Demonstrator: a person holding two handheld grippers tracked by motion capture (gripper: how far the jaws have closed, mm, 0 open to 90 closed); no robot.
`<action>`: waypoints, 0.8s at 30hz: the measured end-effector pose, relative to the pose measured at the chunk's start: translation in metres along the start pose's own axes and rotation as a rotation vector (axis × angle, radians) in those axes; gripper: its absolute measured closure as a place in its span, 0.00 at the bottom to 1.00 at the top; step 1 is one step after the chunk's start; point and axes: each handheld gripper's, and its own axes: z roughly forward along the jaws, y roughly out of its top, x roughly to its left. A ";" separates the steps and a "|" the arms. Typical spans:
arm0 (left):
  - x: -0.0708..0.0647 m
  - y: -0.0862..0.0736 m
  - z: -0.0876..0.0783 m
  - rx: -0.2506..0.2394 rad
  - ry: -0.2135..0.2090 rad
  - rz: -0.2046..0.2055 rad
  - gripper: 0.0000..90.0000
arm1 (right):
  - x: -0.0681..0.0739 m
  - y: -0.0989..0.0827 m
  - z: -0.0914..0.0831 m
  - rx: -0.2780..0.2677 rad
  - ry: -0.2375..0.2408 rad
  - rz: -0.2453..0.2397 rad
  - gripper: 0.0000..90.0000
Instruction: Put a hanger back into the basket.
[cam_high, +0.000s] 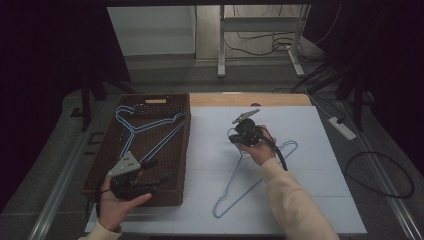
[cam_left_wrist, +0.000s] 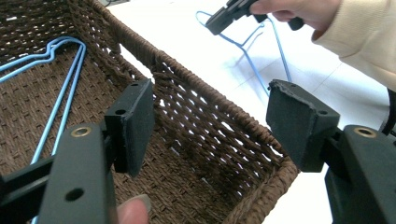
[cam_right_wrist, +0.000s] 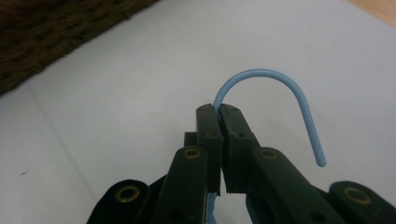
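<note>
- One white tabletop (cam_high: 310, 200) carries everything.
- Woven brown basket (cam_high: 170, 165) sits at its left, holding blue hangers (cam_high: 150, 125).
- Blue wire hanger (cam_high: 235, 187) lies right of the basket, mid-tabletop.
- Left tongs (cam_high: 150, 177) hang released over the basket's near corner, jaws wide apart.
- Right tongs (cam_right_wrist: 219, 114) are clenched on that hanger's hook (cam_right_wrist: 280, 79).

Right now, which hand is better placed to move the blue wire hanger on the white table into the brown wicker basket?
Right: its claw is shut on the blue wire hanger by the hook; the left claw hangs open over the brown wicker basket.
</note>
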 end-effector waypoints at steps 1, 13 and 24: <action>-0.001 0.000 0.001 0.001 -0.001 0.001 0.38 | 0.002 -0.001 -0.005 -0.010 0.000 -0.002 0.98; -0.010 0.008 0.012 0.004 -0.038 -0.002 0.37 | 0.012 -0.012 -0.032 -0.080 0.007 -0.003 0.98; -0.025 0.023 0.033 0.027 -0.086 0.018 0.37 | 0.011 -0.016 -0.040 -0.103 0.010 0.002 0.98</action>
